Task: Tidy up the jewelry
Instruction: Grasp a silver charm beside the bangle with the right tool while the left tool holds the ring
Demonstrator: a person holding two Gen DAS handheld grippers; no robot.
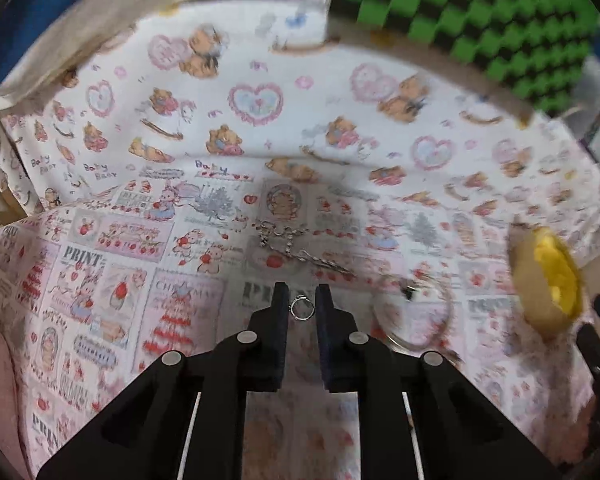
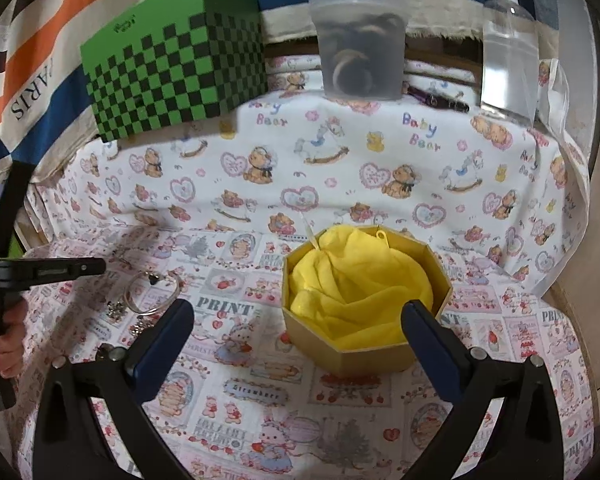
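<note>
Two wrist views look down on a desk [image 2: 340, 408] covered with two overlapping printed cloths: a white one with teddy bears, hearts and rocking horses farther back, and a pink patchwork one with strawberries and the word "PRINT" in front.

In the left wrist view, the left gripper [image 1: 302, 300] has its two black, foam-padded jaws drawn close together, with one small silver ring [image 1: 302, 307] standing between the tips; the ring looks pinched, though a sliver of gap shows on either side. Just beyond lies one tangled silver chain [image 1: 292, 246], thin and beaded. To the right rests one thin round bangle [image 1: 414, 312] with a small dark charm (blurred here). At the right edge sits the gold box [image 1: 540, 280], also blurred.

In the right wrist view, a hand [image 2: 4, 344] at the far left grips the left tool's handle. Beside it lie the bangle and a few small silver pieces, too small to count surely. The right gripper [image 2: 300, 320] has its two blue-padded jaws spread wide with nothing between them, one tip near the bangle, the other touching the view of the box's right wall. The one octagonal gold box [image 2: 360, 360], open-topped, is lined with crumpled yellow fabric [image 2: 360, 292]. At the back stand one green-and-black checkered box [image 2: 172, 68], one cloudy plastic tub [image 2: 360, 52] and one clear pump bottle [image 2: 508, 52].
</note>
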